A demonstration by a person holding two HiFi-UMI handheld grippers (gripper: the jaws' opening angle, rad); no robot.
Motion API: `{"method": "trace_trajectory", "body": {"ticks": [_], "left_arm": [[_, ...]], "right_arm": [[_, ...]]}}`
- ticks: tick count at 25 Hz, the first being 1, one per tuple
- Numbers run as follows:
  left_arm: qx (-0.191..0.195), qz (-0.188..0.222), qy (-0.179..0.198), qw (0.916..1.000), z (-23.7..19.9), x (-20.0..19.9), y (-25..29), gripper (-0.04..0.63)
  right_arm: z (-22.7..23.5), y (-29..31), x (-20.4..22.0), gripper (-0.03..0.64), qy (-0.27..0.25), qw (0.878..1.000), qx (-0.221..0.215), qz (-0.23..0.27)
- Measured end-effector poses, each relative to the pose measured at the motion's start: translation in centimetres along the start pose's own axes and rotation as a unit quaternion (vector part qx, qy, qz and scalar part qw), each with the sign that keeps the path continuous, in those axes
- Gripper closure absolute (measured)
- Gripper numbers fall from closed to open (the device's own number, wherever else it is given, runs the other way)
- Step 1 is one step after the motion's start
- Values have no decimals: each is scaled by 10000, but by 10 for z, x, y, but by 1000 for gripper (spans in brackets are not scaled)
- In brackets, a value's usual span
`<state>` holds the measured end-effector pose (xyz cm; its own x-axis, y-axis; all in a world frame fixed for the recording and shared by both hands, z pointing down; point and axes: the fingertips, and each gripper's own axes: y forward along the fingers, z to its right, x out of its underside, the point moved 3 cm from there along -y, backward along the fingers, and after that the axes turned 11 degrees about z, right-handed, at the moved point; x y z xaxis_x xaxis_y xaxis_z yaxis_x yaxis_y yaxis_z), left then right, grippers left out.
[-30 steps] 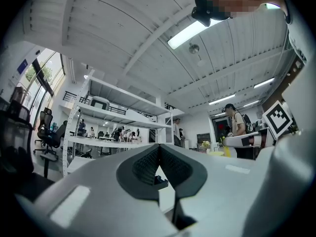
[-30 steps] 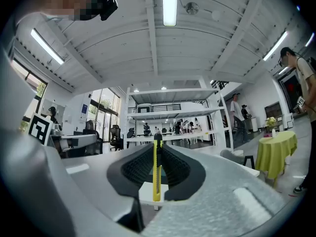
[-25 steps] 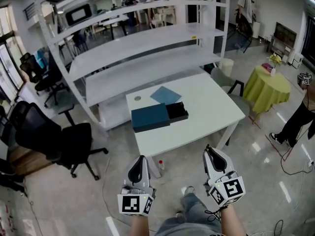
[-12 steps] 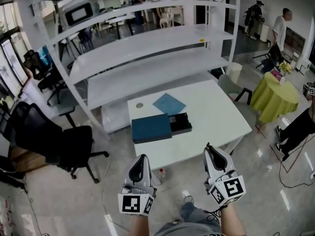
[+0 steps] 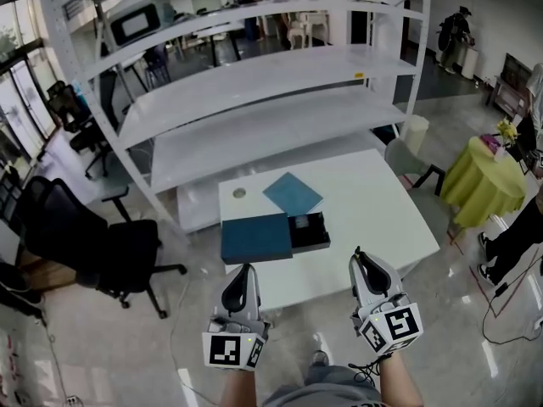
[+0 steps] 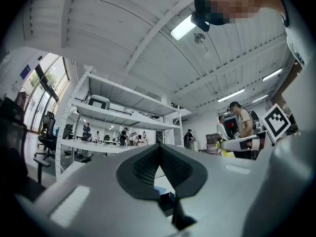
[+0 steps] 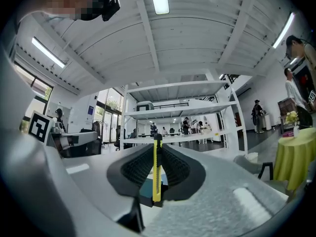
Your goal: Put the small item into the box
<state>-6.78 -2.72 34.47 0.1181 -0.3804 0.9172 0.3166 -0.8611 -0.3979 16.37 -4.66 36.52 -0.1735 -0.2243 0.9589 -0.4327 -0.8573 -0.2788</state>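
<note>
A dark blue box (image 5: 256,237) lies on the white table (image 5: 373,210), its lid slid left off a black tray (image 5: 309,231). Both grippers hang in the air short of the table's near edge. My right gripper (image 5: 363,257) is shut on a thin yellow utility knife (image 7: 157,174), which stands upright between the jaws (image 7: 157,157). My left gripper (image 5: 243,270) is shut with nothing in it (image 6: 159,152). Past its jaws a bit of the box (image 6: 165,201) shows. The knife is hidden in the head view.
A light blue sheet (image 5: 293,193) and a small round thing (image 5: 239,193) lie on the table behind the box. A white shelving rack (image 5: 254,83) stands behind it. A black office chair (image 5: 93,244) is at left, a yellow-green covered table (image 5: 492,185) and a person's leg (image 5: 517,236) at right.
The table and box have drawn nearer and slid a little lower in the head view. Both grippers keep their places in the view and stay shut.
</note>
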Motion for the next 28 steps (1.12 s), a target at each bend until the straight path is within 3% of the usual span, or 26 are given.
{"method": "trace_trajectory", "body": {"ticks": [13, 28], "left_arm": [[-83, -69, 42, 9999, -2, 17, 33, 586], [380, -228, -167, 9989, -35, 39, 82, 584]], "right_arm": [[25, 45, 28, 563, 225, 9990, -298, -239], [33, 105, 78, 564, -31, 9941, -101, -1077]]}}
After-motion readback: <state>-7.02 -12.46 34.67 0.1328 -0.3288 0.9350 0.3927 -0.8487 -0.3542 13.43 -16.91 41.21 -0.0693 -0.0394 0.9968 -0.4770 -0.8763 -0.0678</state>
